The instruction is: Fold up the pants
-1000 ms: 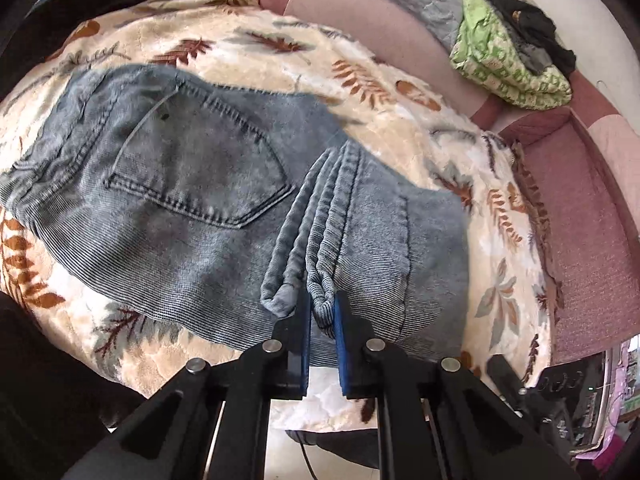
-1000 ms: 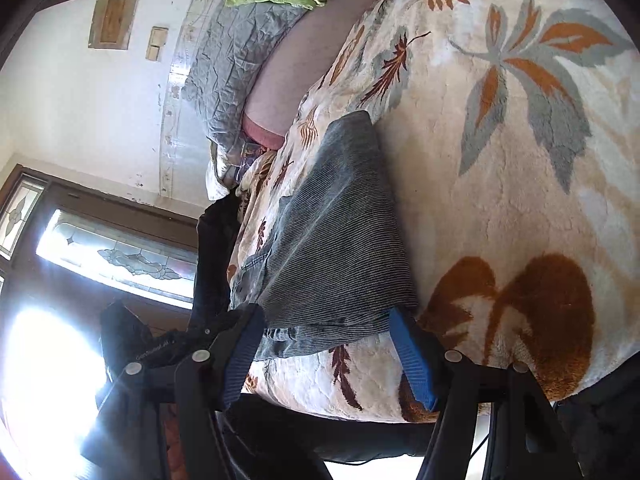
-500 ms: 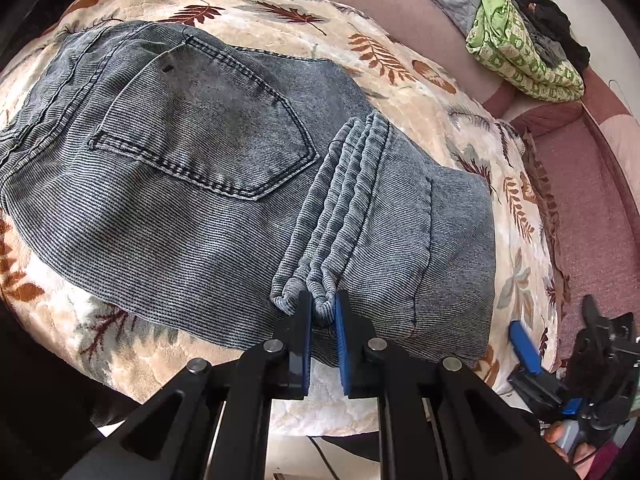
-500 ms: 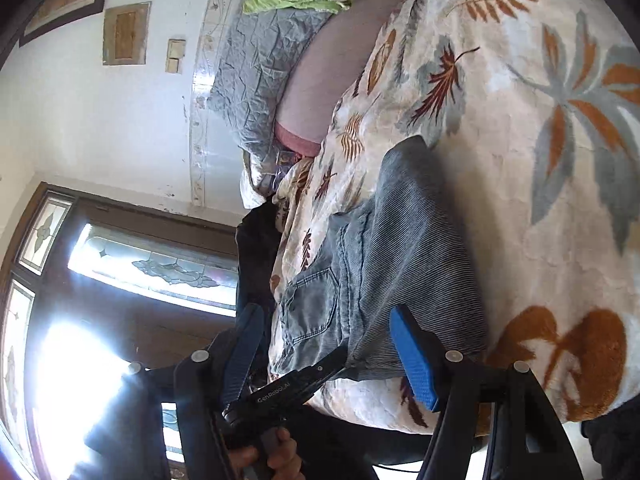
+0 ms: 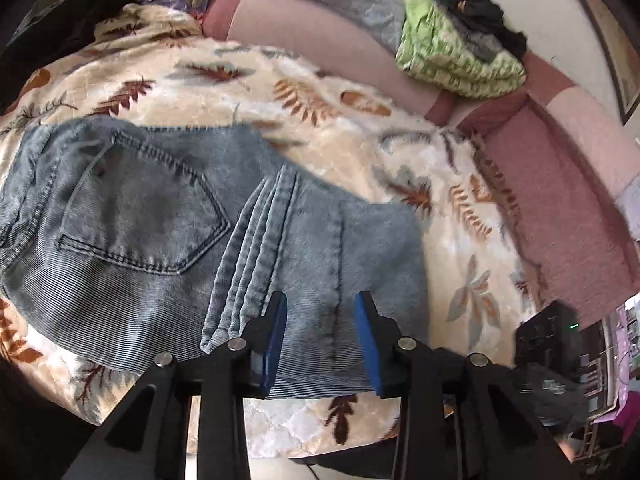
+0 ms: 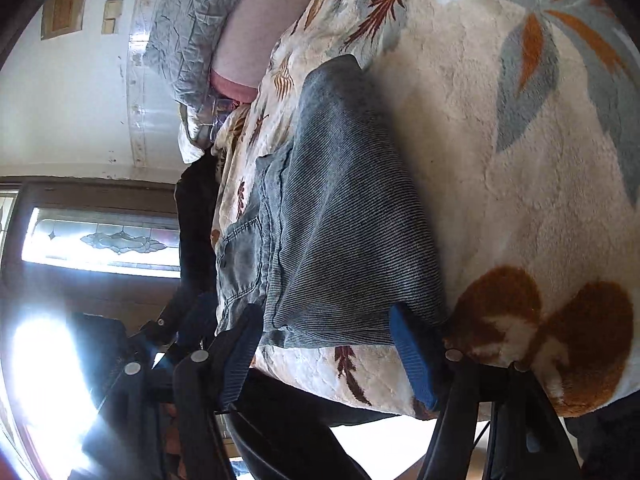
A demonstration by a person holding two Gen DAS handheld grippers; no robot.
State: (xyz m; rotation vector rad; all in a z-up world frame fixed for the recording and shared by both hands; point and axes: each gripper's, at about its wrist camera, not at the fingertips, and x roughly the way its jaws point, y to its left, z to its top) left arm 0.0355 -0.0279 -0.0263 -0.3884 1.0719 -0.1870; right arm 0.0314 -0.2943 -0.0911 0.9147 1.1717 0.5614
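Leaf-print blanket covers the bed; folded pants lie just ahead of both tools. Left tool: spread apart, empty, hem bundle beside its left finger. Right tool: wide, empty, straddling the fold edge. Best practice: smooth layers flat before regripping. No legible writing.

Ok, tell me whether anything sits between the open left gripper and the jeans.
Nothing visible does. The left gripper is open right at the near edge of the folded jeans, with only denim showing between its blue pads.
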